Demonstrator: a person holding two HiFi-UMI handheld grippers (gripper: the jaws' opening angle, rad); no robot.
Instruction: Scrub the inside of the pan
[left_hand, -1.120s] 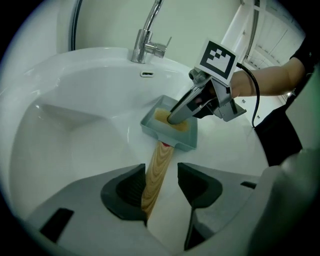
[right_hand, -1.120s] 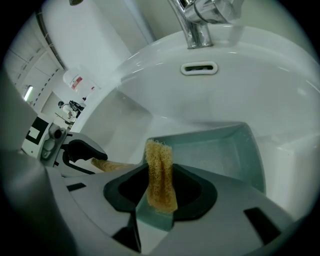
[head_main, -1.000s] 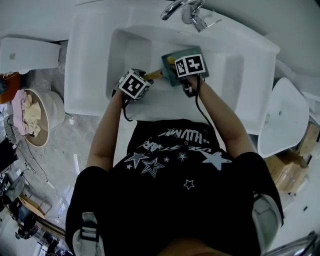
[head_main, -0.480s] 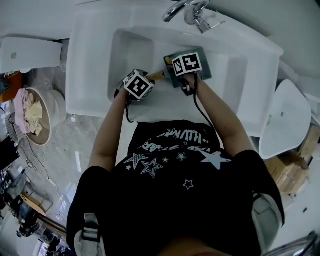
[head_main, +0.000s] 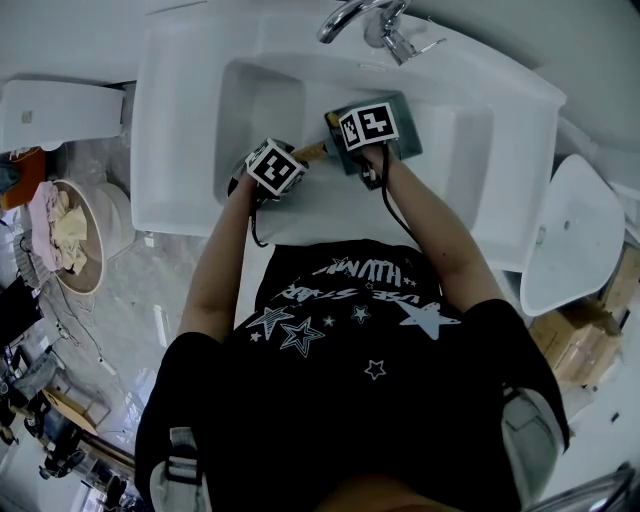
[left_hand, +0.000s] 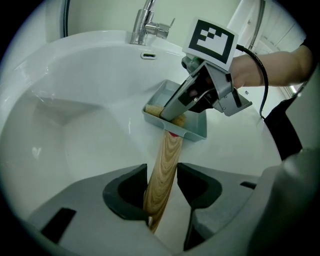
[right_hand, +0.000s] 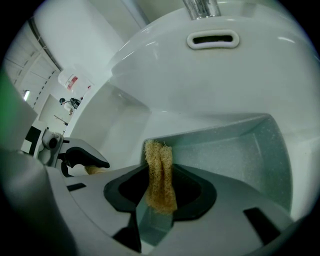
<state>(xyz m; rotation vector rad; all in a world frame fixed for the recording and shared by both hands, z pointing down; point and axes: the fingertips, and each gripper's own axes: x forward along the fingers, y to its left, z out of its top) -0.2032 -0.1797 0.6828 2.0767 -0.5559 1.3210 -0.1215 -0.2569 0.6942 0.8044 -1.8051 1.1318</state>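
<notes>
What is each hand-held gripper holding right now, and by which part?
Left hand-held gripper: the pan's wooden handle, near its free end. Right hand-held gripper: the folded scrub pad, by its lower part.

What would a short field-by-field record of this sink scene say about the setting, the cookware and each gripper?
Setting: white sink with a faucet
Cookware: square grey-green pan in the basin
Left side: left gripper shut on the pan's wooden handle
Right side: right gripper shut on a tan fibrous scrubber
Scrubber position: at the pan's inner corner; contact with its floor cannot be told
</notes>
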